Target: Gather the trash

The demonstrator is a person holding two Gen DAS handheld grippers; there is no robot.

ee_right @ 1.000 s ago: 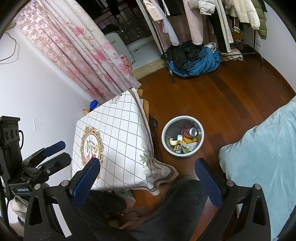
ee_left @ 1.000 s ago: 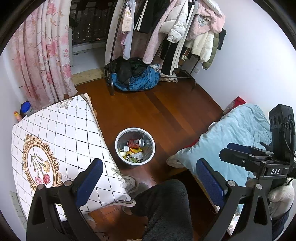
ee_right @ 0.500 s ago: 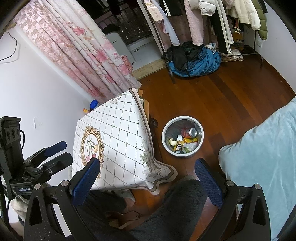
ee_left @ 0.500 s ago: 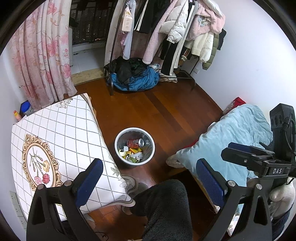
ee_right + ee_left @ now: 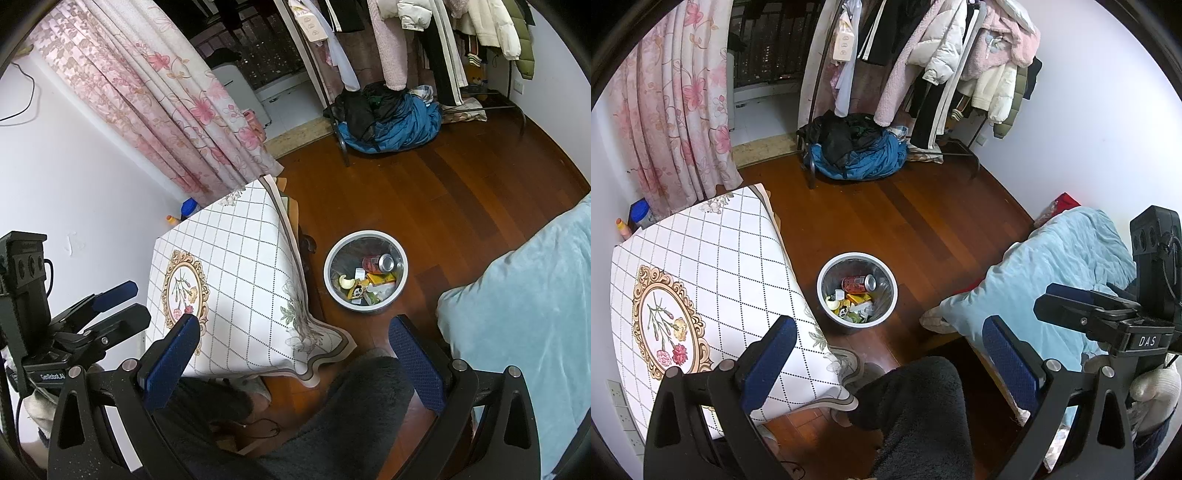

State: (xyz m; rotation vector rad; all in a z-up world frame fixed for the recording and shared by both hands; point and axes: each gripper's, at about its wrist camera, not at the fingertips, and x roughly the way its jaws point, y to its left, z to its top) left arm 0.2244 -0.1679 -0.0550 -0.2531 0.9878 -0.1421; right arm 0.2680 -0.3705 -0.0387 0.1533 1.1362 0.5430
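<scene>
Grey bin [image 5: 857,291] on wooden floor [image 5: 923,221], between cloth-covered counter [image 5: 701,277] and blue bed [image 5: 1071,266], holding red can [image 5: 858,283] and wrappers. Left hand-held gripper [image 5: 886,354] and right hand-held gripper [image 5: 293,354] both spread wide, empty, above dark fuzzy knee [image 5: 916,406]. Clothes rack [image 5: 923,74] behind.

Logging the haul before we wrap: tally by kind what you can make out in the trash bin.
Red drink can: 1
Orange-yellow wrapper: 1
Pale curved peel-like scrap: 1
White paper bits, about: 2
Total in the bin: about 5; the smaller scraps are too jumbled to separate.
</scene>
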